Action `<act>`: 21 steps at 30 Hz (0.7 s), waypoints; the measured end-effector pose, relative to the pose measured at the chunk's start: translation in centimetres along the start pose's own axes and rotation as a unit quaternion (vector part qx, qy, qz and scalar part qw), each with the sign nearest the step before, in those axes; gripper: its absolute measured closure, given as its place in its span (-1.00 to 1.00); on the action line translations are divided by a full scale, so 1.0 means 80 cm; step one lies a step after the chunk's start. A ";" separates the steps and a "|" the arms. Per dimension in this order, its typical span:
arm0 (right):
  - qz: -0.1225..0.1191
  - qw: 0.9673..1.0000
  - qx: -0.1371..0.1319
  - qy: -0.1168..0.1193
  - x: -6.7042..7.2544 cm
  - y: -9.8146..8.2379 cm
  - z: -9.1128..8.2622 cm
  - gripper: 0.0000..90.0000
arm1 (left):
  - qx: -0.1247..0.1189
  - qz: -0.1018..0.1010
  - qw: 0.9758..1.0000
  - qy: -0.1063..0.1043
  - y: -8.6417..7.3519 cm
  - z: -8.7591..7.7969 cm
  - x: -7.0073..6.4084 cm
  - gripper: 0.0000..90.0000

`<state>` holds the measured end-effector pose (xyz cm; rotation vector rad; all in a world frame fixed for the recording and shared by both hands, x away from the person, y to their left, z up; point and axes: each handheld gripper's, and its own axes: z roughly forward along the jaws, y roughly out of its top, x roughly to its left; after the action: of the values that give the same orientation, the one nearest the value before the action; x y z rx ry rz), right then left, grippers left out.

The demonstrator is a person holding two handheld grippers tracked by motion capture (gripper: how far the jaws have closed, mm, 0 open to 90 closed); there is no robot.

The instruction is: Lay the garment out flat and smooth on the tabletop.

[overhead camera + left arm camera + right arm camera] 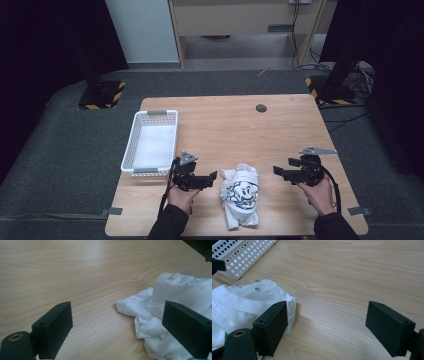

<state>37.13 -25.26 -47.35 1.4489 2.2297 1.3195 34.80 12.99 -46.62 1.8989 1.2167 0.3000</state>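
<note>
centrally, near the front edge of the worktop (280, 125), lies a crumpled white t-shirt (240, 194) — soft cotton bunched into an uneven lump, with a black-line cartoon print facing up. the worktop is pale wood-grain laminate, smooth and faintly glossy, with a small dark round cap (261, 107) set in it near the far edge. the left tongs (214, 179) sit just beside the shirt's left side, the right tongs (278, 172) a little further off on its right; both point inward at the cloth. in the left gripper view the two blocky matte-black jaws stand wide apart with bare wood and a rumpled fold of the shirt (162, 315) beyond them, nothing pinched. in the right gripper view the jaws are likewise spread and hold nothing, and the ribbed, stitched collar of the shirt (247, 302) lies behind one jaw. a white perforated plastic basket (130, 150) — oblong, grey-handled — rests at the worktop's left edge, well apart from the shirt.
</note>
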 end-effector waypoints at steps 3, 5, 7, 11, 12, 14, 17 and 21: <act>-0.003 1.000 0.004 0.005 0.003 -0.001 0.002 -0.59 | 0.004 0.002 1.000 -0.006 0.001 0.005 -0.004 -0.78; -0.001 1.000 0.004 0.011 0.004 -0.001 0.004 -0.59 | 0.006 0.002 1.000 -0.013 0.001 0.008 -0.007 -0.77; -0.002 1.000 0.003 0.019 0.007 -0.002 0.006 -0.57 | 0.009 0.002 1.000 -0.018 0.000 0.010 -0.009 -0.76; -0.003 1.000 0.005 0.025 0.011 -0.003 0.009 -0.57 | 0.010 -0.003 0.999 -0.033 -0.001 0.013 -0.011 -0.75; -0.003 1.000 0.006 0.027 0.012 -0.003 0.010 -0.57 | 0.011 -0.002 0.999 -0.035 -0.001 0.013 -0.012 -0.75; -0.004 0.999 0.007 0.032 0.014 -0.003 0.012 -0.57 | 0.012 -0.004 0.999 -0.041 -0.002 0.014 -0.013 -0.74; 0.004 0.999 0.004 0.047 0.018 -0.003 0.018 -0.54 | 0.014 -0.004 0.999 -0.050 -0.004 0.016 -0.016 -0.73; -0.004 0.998 0.016 0.063 0.028 -0.004 0.030 -0.54 | 0.020 0.001 0.998 -0.059 -0.006 0.020 -0.023 -0.70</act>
<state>37.12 -22.12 -48.30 1.4022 2.3414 1.4170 34.50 10.75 -47.56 1.9241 1.1494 0.1643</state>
